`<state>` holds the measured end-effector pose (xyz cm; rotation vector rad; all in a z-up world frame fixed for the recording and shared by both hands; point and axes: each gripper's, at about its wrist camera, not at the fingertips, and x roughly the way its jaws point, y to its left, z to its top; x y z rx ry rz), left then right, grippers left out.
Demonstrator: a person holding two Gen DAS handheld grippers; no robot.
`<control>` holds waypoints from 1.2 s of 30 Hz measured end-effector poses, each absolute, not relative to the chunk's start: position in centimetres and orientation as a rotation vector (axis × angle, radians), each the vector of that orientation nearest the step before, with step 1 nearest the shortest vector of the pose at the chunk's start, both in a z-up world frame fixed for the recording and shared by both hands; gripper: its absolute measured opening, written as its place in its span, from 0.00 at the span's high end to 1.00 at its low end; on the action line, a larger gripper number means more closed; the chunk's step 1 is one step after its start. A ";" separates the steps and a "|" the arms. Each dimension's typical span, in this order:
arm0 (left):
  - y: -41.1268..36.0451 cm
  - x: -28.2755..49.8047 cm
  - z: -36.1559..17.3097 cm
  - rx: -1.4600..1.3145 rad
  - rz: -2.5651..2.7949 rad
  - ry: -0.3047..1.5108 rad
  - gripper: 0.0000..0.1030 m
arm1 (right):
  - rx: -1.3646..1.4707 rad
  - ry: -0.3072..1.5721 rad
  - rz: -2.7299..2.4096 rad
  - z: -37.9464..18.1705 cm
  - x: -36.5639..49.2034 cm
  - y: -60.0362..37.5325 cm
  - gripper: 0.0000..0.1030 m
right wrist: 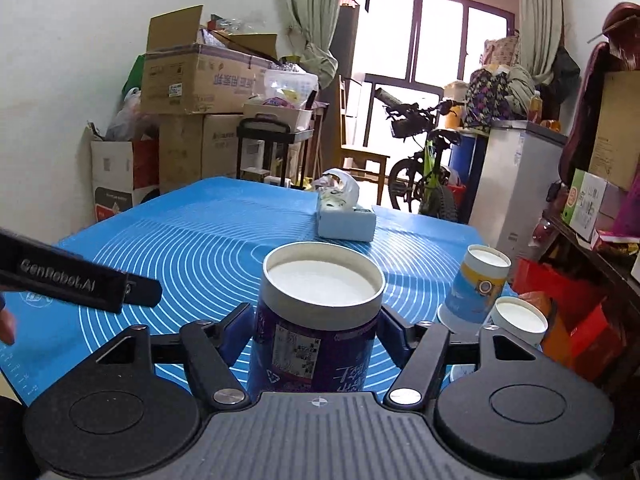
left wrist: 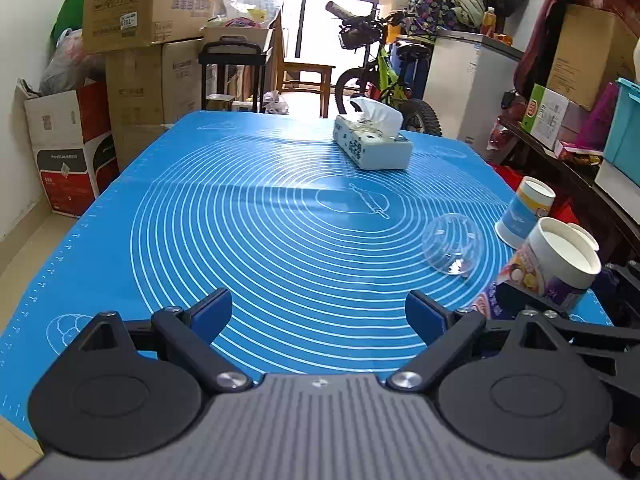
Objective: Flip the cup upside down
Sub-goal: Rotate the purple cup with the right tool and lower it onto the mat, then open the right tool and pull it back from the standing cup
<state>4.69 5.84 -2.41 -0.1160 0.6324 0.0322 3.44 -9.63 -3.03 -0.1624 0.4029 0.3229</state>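
Observation:
A purple paper cup (right wrist: 316, 332) stands bottom-up between my right gripper's (right wrist: 316, 330) blue pads, which are shut on its sides. The same cup shows at the right edge of the left wrist view (left wrist: 556, 264), with the right gripper's black frame (left wrist: 624, 304) beside it. My left gripper (left wrist: 318, 312) is open and empty above the near part of the blue mat (left wrist: 260, 220). Its black arm shows at the left of the right wrist view (right wrist: 80, 280).
Two more paper cups (right wrist: 476, 288) (right wrist: 518, 318) stand bottom-up at the mat's right edge. A clear plastic dome lid (left wrist: 452, 246) lies near them. A tissue box (left wrist: 372, 140) sits at the far side. Cardboard boxes, a bicycle and shelves surround the table.

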 end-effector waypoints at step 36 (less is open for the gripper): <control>0.9 -7.3 -1.0 0.012 0.067 0.561 0.10 | 0.040 0.489 0.329 -1.4 -8.5 -17.8 0.08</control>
